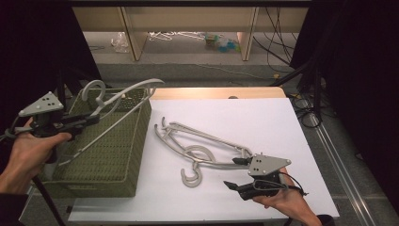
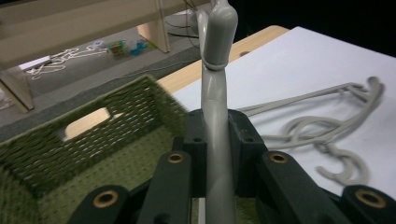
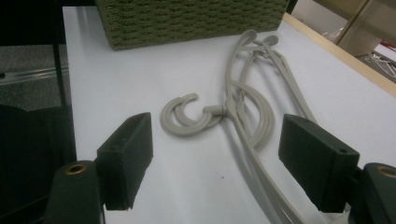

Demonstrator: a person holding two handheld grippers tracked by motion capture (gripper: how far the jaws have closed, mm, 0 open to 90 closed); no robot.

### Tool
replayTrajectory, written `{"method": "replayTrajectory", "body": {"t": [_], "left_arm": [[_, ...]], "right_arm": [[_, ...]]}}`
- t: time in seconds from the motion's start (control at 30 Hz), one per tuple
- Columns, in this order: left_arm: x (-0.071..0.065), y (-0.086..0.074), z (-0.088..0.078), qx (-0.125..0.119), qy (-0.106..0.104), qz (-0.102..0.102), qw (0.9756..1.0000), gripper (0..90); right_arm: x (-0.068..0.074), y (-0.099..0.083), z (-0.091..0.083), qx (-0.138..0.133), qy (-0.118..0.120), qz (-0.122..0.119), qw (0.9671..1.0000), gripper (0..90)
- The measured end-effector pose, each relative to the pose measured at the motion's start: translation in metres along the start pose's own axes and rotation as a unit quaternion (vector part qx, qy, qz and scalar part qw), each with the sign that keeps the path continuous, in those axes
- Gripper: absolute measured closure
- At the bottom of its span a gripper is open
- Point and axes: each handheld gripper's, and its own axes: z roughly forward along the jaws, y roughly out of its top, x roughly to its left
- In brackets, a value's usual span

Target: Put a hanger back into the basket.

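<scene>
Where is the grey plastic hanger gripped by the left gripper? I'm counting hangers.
In the high view, at left: the grey plastic hanger hangs above the green woven basket, clamped in the left gripper.

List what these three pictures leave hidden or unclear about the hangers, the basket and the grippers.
- High view: the hangers on the table overlap, so their count is unclear.
- Left gripper view: the held hanger is cut off by the top edge; the left gripper hides its lower part and the basket floor.
- Right gripper view: the basket is cut off at the top; the right gripper hides the hangers' near ends.

Left gripper [image 1: 91, 117] jaws clamped, arm raised; right gripper [image 1: 237, 173] jaws apart, seemingly resting low.
</scene>
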Motion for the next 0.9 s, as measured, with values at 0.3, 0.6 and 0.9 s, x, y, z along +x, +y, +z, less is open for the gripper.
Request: {"method": "replayTrajectory", "body": {"t": [0.3, 0.6, 0.9], "left_arm": [[0.035, -0.024, 0.001, 0.008, 0.021, -0.03, 0.9993, 78.8], [0.055, -0.043, 0.007, 0.03, 0.033, -0.035, 0.9984, 78.9], [0.064, -0.06, 0.033, 0.071, 0.022, -0.04, 0.9964, 78.8]], "right_arm": [[-0.001, -0.003, 0.003, 0.006, 0.0, 0.002, 1.0, 25.8], [-0.001, -0.003, 0.004, 0.012, 0.006, 0.003, 0.9999, 25.9], [-0.002, -0.006, 0.007, 0.016, 0.006, 0.004, 0.9999, 25.8]]}}
